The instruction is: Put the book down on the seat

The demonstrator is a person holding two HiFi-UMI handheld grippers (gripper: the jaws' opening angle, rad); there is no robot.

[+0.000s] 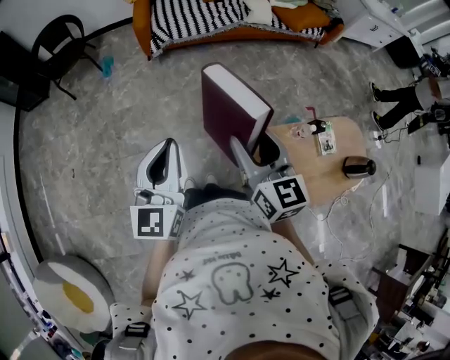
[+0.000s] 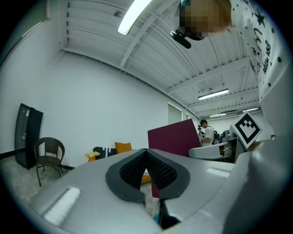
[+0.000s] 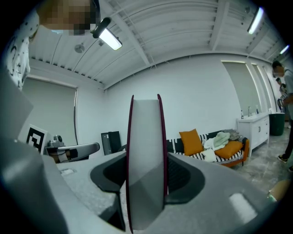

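Observation:
A thick book (image 1: 230, 111) with a maroon cover stands upright on its edge in the air in front of me. My right gripper (image 1: 254, 152) is shut on its lower end. In the right gripper view the book's white page edge (image 3: 146, 151) fills the gap between both jaws. My left gripper (image 1: 169, 145) hangs to the left of the book, apart from it, shut with nothing in it; its black pads (image 2: 158, 170) meet. The book (image 2: 176, 137) shows to its right there. A striped sofa (image 1: 211, 20) with orange cushions stands across the floor ahead.
A low wooden table (image 1: 330, 179) with a dark mug (image 1: 358, 167) and small items stands at the right. A black chair (image 1: 62, 43) is at the far left. An egg-shaped cushion (image 1: 70, 292) lies at the near left. A person (image 1: 401, 98) stands at the right edge.

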